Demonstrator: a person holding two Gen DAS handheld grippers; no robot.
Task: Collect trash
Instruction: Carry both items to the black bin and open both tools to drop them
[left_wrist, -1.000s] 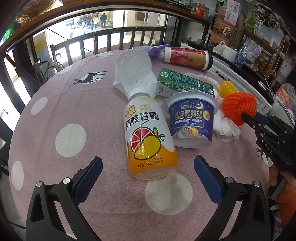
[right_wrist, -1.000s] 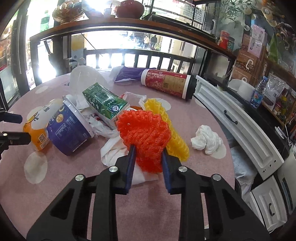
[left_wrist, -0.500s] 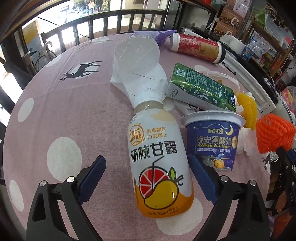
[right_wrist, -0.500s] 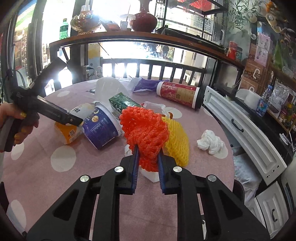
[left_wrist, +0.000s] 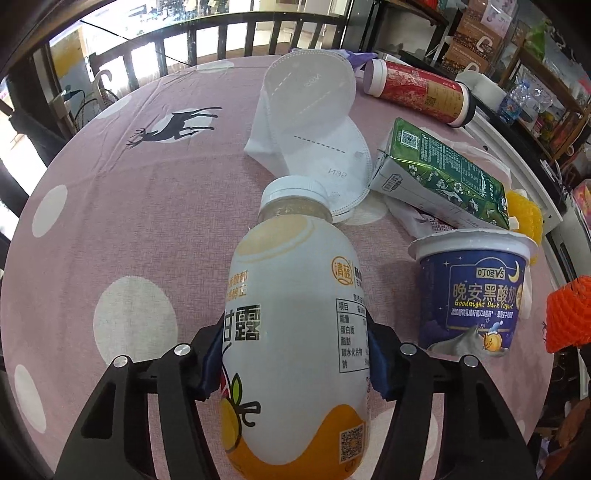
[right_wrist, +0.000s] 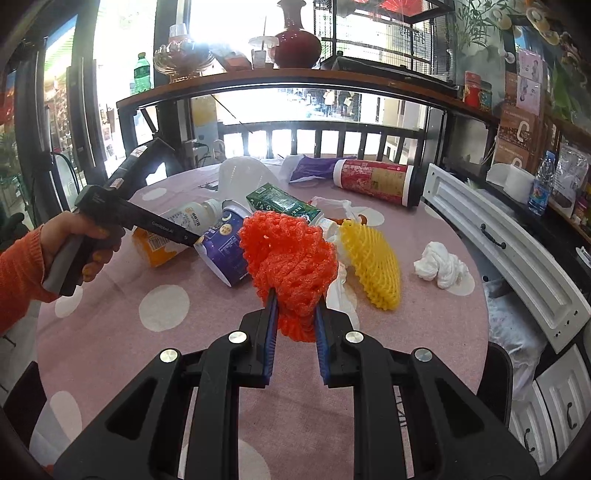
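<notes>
Jaws of the left gripper (left_wrist: 295, 356) pinch the bottle (left_wrist: 295, 332) low on the surface (left_wrist: 110, 221); the right gripper (right_wrist: 295, 325) clamps orange netting (right_wrist: 288, 254). Lift the bottle level, squeezing firmly, clear of the yogurt cup (left_wrist: 476, 295).

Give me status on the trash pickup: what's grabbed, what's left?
Nothing visibly binned yet. In hand: left gripper clamps the juice bottle; right gripper holds the orange foam net. Left on the table: yogurt cup, green carton, red canister, yellow net, tissue, masks.
</notes>
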